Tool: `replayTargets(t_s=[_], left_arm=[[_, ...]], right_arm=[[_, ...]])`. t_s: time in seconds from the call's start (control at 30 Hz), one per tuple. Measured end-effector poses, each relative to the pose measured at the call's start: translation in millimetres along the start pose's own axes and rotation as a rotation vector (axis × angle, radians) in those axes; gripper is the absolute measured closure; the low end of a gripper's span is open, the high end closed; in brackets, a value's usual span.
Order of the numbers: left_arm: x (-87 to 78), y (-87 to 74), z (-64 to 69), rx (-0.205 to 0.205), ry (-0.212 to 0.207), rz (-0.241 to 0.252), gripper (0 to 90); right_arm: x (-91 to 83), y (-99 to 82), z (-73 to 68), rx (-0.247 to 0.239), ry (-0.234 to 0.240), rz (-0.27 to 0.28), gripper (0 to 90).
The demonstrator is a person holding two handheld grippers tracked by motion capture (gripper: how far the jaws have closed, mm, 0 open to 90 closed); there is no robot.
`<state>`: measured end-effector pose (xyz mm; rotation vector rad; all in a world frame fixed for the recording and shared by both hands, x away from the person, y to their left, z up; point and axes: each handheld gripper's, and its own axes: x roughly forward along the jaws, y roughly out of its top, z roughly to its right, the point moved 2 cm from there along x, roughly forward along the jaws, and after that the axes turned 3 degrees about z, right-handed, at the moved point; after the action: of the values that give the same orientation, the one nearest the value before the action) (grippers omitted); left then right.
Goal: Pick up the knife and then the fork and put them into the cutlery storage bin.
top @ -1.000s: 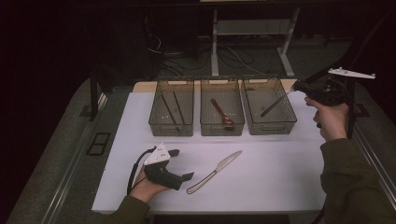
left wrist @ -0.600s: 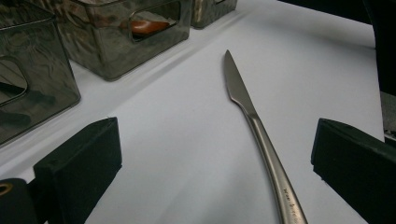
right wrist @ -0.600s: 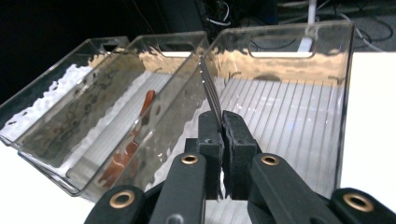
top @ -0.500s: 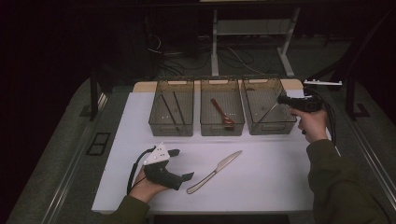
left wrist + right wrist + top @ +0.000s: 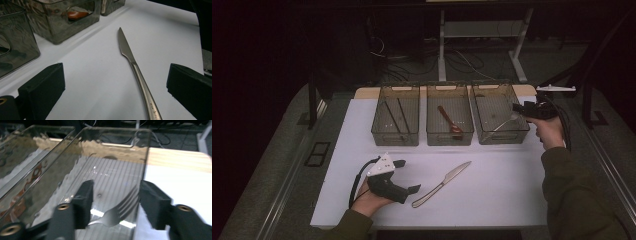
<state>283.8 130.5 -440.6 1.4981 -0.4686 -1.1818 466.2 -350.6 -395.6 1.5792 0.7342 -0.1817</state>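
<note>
Nearest the person, the left tool (image 5: 404, 176) rests on the white counter (image 5: 492, 195) with its jaws wide apart, and the table knife (image 5: 441, 184) lies flat just beside it, untouched. Farther back, the right tool (image 5: 518, 108) sits at the rim of the rightmost clear bin (image 5: 507, 136); its jaws have just been opening, and the fork (image 5: 117, 211) lies between them inside that bin, the pads off it.

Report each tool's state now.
Left tool: open, knife lying between its jaws, untouched.
Right tool: jaws just opened, fork released into bin.
</note>
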Motion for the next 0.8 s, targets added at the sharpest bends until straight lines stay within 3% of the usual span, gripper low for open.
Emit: replayTargets(t_s=[0.13, 0.3, 0.53, 0.63, 0.8], left_arm=[[1.3, -0.5, 0.7, 0.008, 0.001, -0.01, 0.9], [3.6, -1.4, 1.4, 0.015, 0.008, -0.026, 0.8], [6.7, -2.5, 2.6, 0.02, 0.02, -0.071, 0.8], [8.3, -2.4, 3.5, 0.018, 0.027, -0.089, 1.1], [10.9, -2.1, 6.6, 0.016, 0.025, -0.102, 3.4]], right_arm=[[-7.7, -1.1, 3.3, 0.001, 0.017, 0.009, 34.8], [-20.3, -5.5, -4.2, -0.024, 0.079, 0.017, 30.3], [-44.2, -17.0, -29.4, -0.083, 0.175, 0.05, 25.9], [-54.7, -23.3, -42.4, -0.119, 0.182, 0.068, 25.2], [-67.7, -39.0, -58.8, -0.134, 0.223, 0.097, 22.6]])
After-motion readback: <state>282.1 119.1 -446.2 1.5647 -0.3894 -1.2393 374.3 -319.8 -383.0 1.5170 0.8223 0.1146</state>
